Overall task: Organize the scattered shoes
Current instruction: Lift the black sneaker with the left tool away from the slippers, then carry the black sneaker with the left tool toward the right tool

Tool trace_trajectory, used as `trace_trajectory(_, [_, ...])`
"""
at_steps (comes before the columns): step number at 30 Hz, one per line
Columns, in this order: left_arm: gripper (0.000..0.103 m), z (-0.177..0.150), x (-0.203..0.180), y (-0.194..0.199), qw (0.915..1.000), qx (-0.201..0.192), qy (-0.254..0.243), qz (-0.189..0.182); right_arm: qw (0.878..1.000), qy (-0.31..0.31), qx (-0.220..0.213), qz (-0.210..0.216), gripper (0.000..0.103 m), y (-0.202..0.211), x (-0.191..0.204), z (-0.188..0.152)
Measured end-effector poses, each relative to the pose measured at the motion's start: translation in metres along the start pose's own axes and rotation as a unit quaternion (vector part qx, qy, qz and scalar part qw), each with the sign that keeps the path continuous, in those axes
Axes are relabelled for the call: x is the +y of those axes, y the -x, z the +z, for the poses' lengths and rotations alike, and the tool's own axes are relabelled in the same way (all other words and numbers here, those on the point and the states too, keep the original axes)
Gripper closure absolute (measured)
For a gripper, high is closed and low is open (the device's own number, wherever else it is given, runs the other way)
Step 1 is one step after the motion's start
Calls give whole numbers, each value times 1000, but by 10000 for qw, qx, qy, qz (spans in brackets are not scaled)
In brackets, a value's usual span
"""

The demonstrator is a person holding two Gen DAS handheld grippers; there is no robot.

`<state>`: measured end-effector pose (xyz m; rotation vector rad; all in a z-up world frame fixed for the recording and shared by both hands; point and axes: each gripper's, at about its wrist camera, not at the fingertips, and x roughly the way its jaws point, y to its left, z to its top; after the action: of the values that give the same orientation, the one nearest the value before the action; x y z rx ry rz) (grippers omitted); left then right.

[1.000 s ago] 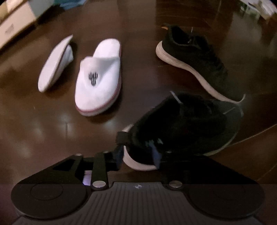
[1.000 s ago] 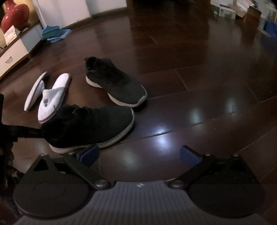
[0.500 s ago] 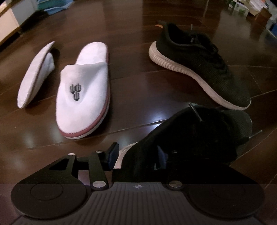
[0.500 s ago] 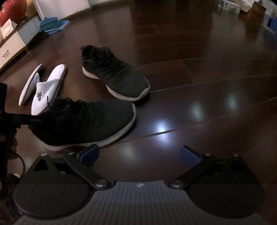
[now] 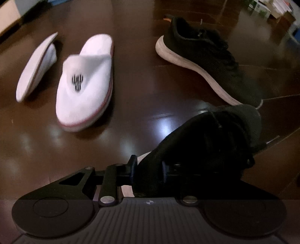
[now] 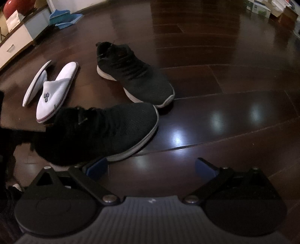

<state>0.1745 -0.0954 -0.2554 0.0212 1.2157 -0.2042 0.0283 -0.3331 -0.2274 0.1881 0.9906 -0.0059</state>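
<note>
My left gripper (image 5: 148,169) is shut on the heel of a black sneaker (image 5: 206,142), which is lifted off the dark wood floor with its toe pointing away; the same sneaker (image 6: 105,129) fills the lower left of the right wrist view. The second black sneaker (image 5: 206,58) (image 6: 135,75) lies on the floor beyond it. Left of that sit a white slipper (image 5: 86,80) (image 6: 56,92) right way up and its mate (image 5: 35,65) (image 6: 36,82) tipped on its side. My right gripper (image 6: 150,169) is open and holds nothing, just right of the lifted sneaker.
A white low cabinet (image 6: 16,39) with a red vase (image 6: 16,4) stands at the far left. A blue dustpan (image 6: 63,17) lies by the wall. Boxes (image 6: 271,7) sit at the far right. Bare floor (image 6: 234,93) stretches to the right of the sneakers.
The held sneaker has risen and swung its toe toward the second sneaker. The left wrist view has drifted right, so the slippers sit further right in it. My right gripper stays open.
</note>
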Motion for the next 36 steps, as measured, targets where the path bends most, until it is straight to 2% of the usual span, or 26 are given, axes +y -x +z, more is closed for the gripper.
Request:
trace_trajectory(7, [73, -25, -13, 25, 9993, 152, 252, -224, 9999, -132, -32, -67, 2, 21, -17, -12])
trace_trajectory(18, [72, -66, -52, 71, 9978, 173, -80, -640, 9978, -558, -304, -204, 2, 66, -53, -43])
trace_trajectory(23, [72, -93, -94, 88, 9953, 247, -584, -727, 9958, -742, -440, -314, 2, 99, -76, -87])
trace_trajectory(25, [72, -104, -109, 92, 9936, 281, -782, -768, 9938, -922, -505, -373, 2, 118, -90, -114])
trace_trajectory(36, [72, -173, -207, 106, 9759, 505, -1902, -947, 9787, -1804, -381, -906, 2, 184, -153, -240])
